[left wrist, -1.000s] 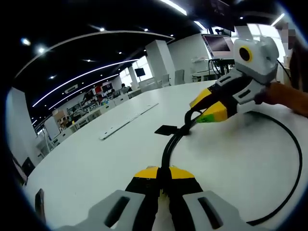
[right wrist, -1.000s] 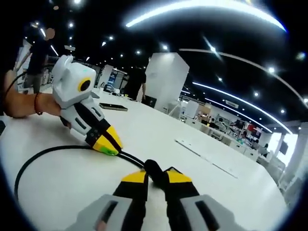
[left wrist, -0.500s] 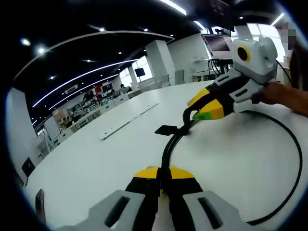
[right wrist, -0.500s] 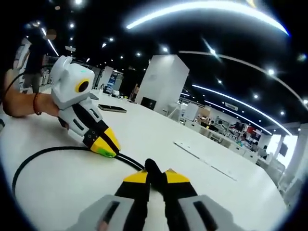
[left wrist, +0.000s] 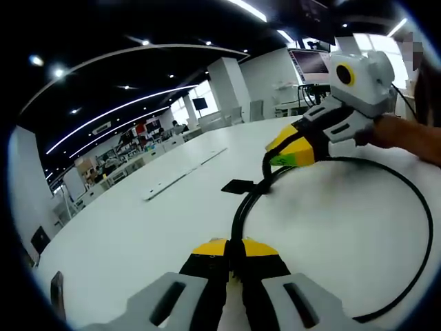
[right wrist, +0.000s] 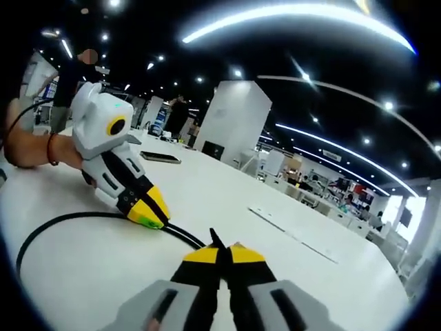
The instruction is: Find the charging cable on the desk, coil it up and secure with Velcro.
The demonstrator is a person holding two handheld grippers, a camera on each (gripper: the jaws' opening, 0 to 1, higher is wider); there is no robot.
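Observation:
A black charging cable (left wrist: 240, 214) lies in a wide loop on the white desk (left wrist: 331, 234). My left gripper (left wrist: 231, 249) is shut on one stretch of it near the desk's front. A black Velcro tab (left wrist: 238, 186) sticks out from the cable where two strands meet. Just above that spot, my right gripper (left wrist: 284, 157) comes in from the right, shut on the cable. In the right gripper view, the right gripper (right wrist: 222, 254) pinches a thin black piece of cable between closed jaws. There the left gripper (right wrist: 153, 215) rests on the cable (right wrist: 69, 216), which curves off to the left.
A long flat strip (left wrist: 182, 176) lies on the desk beyond the cable. A dark phone (right wrist: 160, 157) lies farther back. A person's hand (left wrist: 406, 134) holds the right gripper. A small dark object (left wrist: 56, 293) sits at the desk's left edge. Other desks and people stand far behind.
The right gripper has lifted a little up and left along the cable. In its own view its jaws have drawn tighter together on the black piece. The left gripper has stayed put.

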